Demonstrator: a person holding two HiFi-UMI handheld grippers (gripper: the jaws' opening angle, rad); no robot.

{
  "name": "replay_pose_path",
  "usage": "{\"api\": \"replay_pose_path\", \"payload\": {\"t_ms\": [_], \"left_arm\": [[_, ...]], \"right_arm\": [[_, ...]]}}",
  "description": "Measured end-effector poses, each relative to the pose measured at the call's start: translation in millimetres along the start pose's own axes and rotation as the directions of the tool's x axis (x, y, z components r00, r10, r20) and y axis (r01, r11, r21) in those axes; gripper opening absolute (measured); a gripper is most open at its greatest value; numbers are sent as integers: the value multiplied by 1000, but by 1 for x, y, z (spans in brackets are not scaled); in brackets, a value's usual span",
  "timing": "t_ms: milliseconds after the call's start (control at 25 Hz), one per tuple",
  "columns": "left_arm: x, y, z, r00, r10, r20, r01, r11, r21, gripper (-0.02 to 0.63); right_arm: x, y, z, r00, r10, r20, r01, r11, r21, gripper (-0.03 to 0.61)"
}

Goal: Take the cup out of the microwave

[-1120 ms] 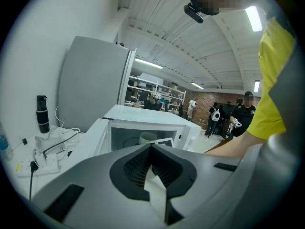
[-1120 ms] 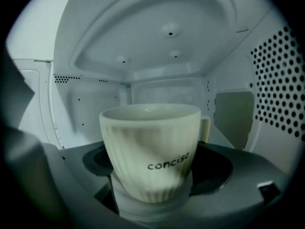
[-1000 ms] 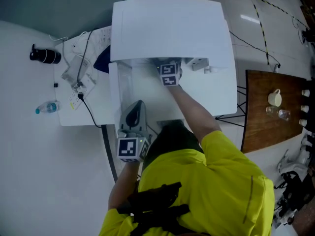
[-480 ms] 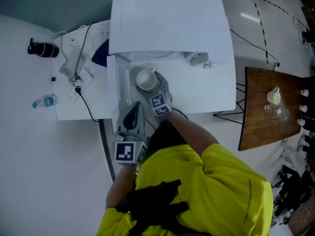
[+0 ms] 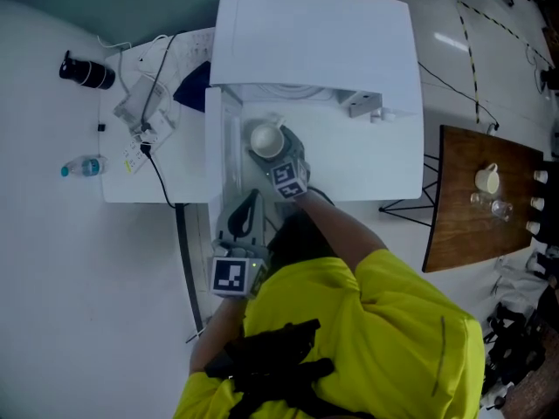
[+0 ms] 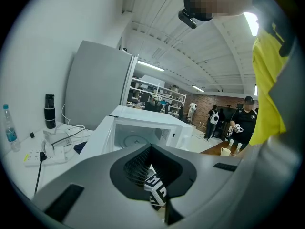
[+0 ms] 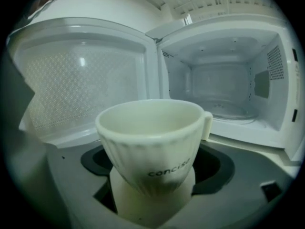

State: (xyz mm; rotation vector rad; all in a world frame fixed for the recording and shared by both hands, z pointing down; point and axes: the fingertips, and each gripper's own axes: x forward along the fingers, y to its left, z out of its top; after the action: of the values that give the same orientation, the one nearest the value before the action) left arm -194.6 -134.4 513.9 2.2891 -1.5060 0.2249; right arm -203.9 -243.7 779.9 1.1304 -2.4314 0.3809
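The big white microwave (image 5: 314,42) stands with its door (image 7: 86,80) swung wide open. My left claw (image 6: 151,149) is low in front of it, pinched together with nothing in it. My right claw (image 5: 278,154) grips the little cream cup (image 7: 150,142), upright, outside the microwave, just in front of the opening.

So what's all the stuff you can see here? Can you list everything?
microwave: one, white, on white table, door open
cup: one, cream, in front of microwave
water bottle: one, clear, table's left edge
black cylinder: one, table's far corner
cables: several, black and white, left of microwave
mug: one, pale, on brown side table
left tool: one, grey, shut, empty
right tool: one, grey, shut on cup
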Motion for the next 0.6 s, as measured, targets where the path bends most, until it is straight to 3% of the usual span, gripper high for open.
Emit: {"api": "replay_pose_path", "payload": {"t_ms": [80,200,360,400,480,600], "left_arm": [[-3,0,1,1000,-3,2,3,1000,7,-5],[-6,0,7,1000,-10,13,10,1000,20,-5],[-15,-2,25,999,-13,40,13,1000,14,-5],[-17,-2,31,999,-16,51,15,1000,17,-5],[-23,-3,43,998,-28,58,26,999,31,-5],[-32,-8,59,997,-48,56,45,997,59,-5]], "right_arm": [[-4,1,-3,1000,6,-18,-6,1000,0,523],[-29,-8,-12,999,-13,-45,14,1000,20,523],[-115,-16,-25,997,-11,-78,19,995,97,523],[-141,-20,-11,999,-13,-51,19,993,118,508],[-194,-28,37,998,-31,51,25,991,130,383],[-265,-42,123,972,-76,221,59,995,83,284]]}}
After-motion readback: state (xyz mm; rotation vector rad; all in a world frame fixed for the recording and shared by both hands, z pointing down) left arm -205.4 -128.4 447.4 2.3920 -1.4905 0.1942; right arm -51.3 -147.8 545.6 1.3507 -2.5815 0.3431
